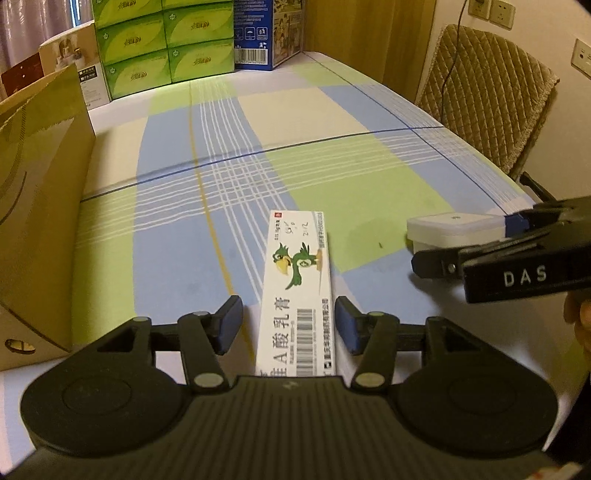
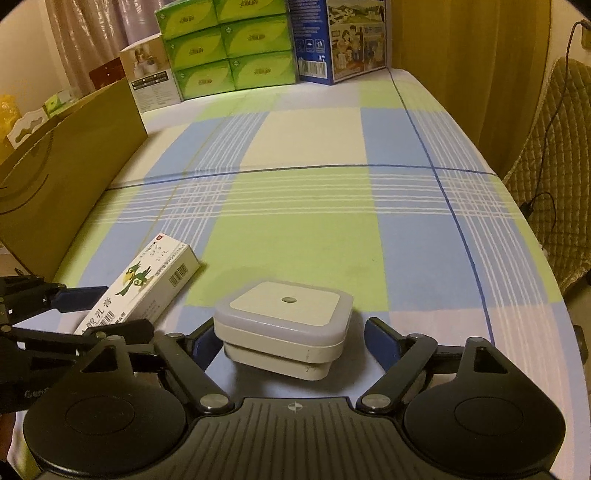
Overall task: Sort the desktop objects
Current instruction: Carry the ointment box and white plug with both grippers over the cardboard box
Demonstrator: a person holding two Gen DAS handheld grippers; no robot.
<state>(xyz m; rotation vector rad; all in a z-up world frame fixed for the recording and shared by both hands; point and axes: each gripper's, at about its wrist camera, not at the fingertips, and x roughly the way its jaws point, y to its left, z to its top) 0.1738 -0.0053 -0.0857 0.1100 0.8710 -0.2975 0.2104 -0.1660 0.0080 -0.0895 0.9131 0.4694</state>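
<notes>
A long white ointment box with a green bird on it lies flat on the plaid tablecloth. My left gripper straddles its near end, and a gap shows beside each blue pad. A white square plastic case with rounded corners sits between the fingers of my right gripper. The right pad stands clear of it and the left pad is close to its edge. In the left wrist view the case and right gripper appear at the right. In the right wrist view the ointment box and left gripper are at the left.
A tall cardboard box stands along the table's left side. Stacked green tissue packs and a blue carton line the far edge. A quilted chair stands beside the table's right edge.
</notes>
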